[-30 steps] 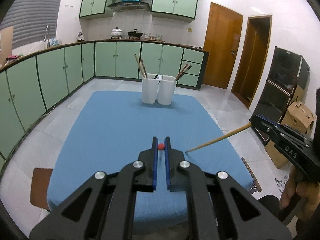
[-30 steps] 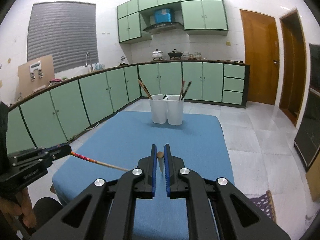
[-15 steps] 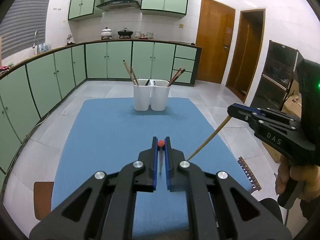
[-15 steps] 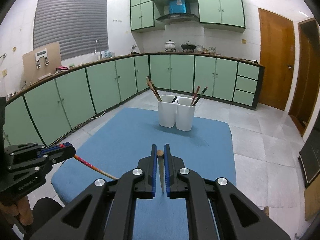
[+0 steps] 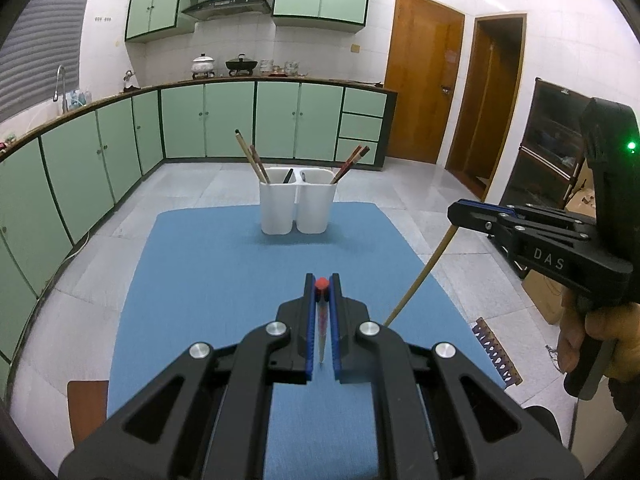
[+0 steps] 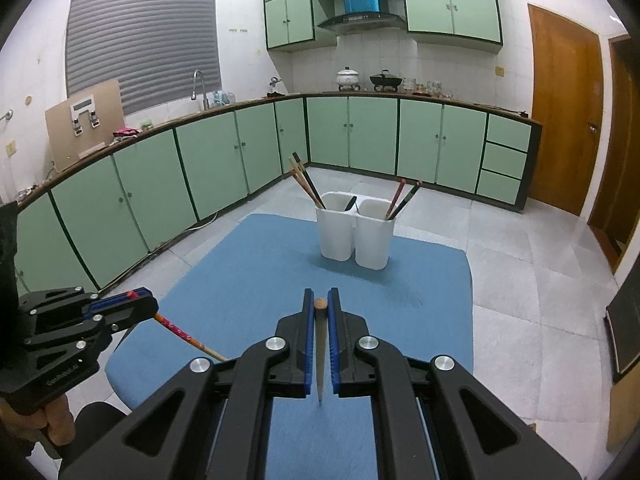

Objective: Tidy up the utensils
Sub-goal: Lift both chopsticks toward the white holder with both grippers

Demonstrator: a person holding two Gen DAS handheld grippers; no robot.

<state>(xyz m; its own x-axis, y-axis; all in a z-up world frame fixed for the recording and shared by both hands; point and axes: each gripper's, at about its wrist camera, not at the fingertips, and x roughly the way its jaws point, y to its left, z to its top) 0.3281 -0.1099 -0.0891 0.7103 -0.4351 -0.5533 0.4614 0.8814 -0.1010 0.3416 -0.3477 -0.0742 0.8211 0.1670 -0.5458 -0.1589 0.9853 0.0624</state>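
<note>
While both chopsticks were thin, stiff, light and liable to pivot, each was gripped near its butt end. The left gripper (image 5: 322, 286) was clamped on the red-tipped chopstick (image 5: 321, 320), the right gripper (image 6: 319, 304) on the plain wooden chopstick (image 6: 320, 344). Both hung above the blue tabletop (image 5: 208, 272), short of the white holder (image 5: 298, 204).

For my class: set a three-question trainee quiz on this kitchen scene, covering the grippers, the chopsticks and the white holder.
1. True or false: the left gripper is shut on a red-tipped chopstick.
2. The plain wooden chopstick in the right gripper is: A) lying on the cloth, B) clamped between the jaws, C) standing in the holder.
3. How many compartments does the white holder on the blue cloth have?

Key: 1 true; 2 B; 3 two, each already holding chopsticks.
</note>
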